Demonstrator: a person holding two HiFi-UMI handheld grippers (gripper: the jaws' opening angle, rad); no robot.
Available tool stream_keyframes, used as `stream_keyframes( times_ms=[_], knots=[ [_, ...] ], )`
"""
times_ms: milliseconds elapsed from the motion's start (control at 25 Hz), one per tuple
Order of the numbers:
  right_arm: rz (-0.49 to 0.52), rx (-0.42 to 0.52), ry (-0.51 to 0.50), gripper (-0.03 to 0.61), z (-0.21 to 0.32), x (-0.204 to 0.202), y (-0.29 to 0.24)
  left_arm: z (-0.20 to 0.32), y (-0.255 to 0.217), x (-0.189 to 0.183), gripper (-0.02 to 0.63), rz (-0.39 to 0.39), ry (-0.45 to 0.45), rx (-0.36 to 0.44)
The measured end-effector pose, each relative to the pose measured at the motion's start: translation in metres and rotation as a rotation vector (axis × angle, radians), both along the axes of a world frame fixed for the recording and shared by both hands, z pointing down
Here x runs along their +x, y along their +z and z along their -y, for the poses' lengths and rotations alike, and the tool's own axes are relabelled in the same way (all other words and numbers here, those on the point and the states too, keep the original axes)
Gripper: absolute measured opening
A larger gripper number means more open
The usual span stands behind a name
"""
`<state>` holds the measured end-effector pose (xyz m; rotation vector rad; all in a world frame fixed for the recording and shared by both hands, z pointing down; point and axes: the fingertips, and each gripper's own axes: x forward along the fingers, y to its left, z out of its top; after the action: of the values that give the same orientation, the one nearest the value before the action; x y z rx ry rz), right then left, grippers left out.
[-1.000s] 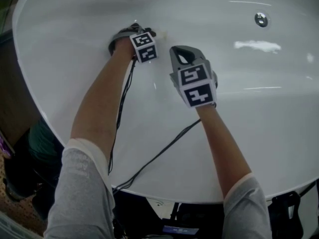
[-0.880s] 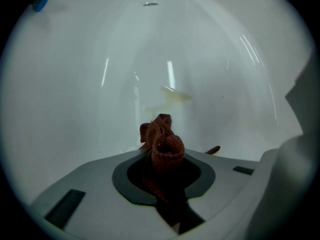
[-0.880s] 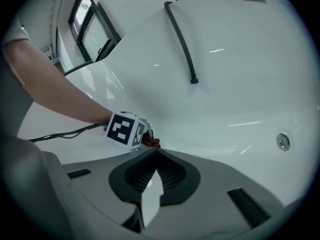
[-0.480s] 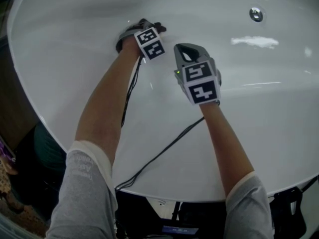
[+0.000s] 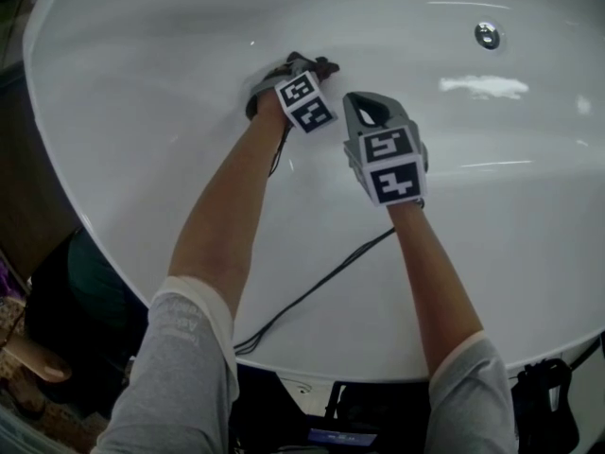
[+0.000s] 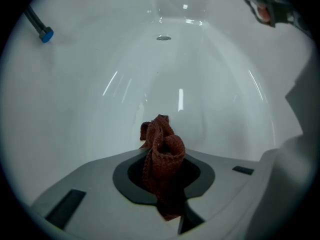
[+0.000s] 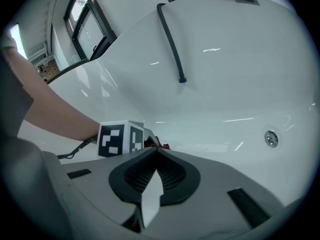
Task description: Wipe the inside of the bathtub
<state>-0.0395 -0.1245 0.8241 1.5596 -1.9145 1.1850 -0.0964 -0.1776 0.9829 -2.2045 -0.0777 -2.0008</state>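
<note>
White bathtub (image 5: 142, 159), glossy, seen steeply from above; dark floor and clutter below its near rim.

Nearest: two grey sleeves over the near rim, with both forearms reaching down into the basin. Thin black cables (image 5: 312, 291) trailed back from the grippers across the tub wall and over the rim.

Right gripper (image 5: 371, 110) was held mid-basin, just right of the left one, pointing away from the person. Jaws were together with nothing between them. Judged idle, parked close by but out of the wiping path; no contact with the tub could be made out.

Left arm stretched farther, wrist angled right. Left gripper (image 5: 284, 72) sat low on the tub's inner surface, clamped on a reddish-brown cloth (image 6: 162, 156). The cloth was bunched and stood proud of the jaw tips, so fabric and not plastic would meet the enamel. From the head view the cloth appeared to be on or just at the surface, near the basin's middle. Judged mid-wipe, one-handed.

Farther off: the metal drain fitting (image 5: 487, 35) to the right, well apart from both grippers. A dark hose (image 7: 170, 39) lay down the far wall.
</note>
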Motion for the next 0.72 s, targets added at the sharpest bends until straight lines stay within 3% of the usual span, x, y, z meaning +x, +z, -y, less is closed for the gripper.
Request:
stream_keyframes(
  times_ms=[160, 360, 560, 720],
  knots=[
    [-0.003, -0.011, 0.007, 0.008, -0.009, 0.004, -0.002, -0.043, -0.001, -0.009, 0.081, -0.035, -0.01, -0.011],
    [0.004, -0.019, 0.028, 0.008, -0.013, 0.011, 0.002, -0.057, -0.001, -0.013, 0.083, -0.091, -0.009, 0.043],
    [0.006, -0.031, 0.078, 0.009, -0.012, 0.022, 0.01, -0.016, 0.004, 0.008, 0.084, -0.125, -0.069, 0.051],
    [0.003, -0.018, 0.083, 0.009, -0.007, 0.026, 0.01, 0.049, 0.003, 0.041, 0.084, -0.108, -0.047, 0.115]
  ],
)
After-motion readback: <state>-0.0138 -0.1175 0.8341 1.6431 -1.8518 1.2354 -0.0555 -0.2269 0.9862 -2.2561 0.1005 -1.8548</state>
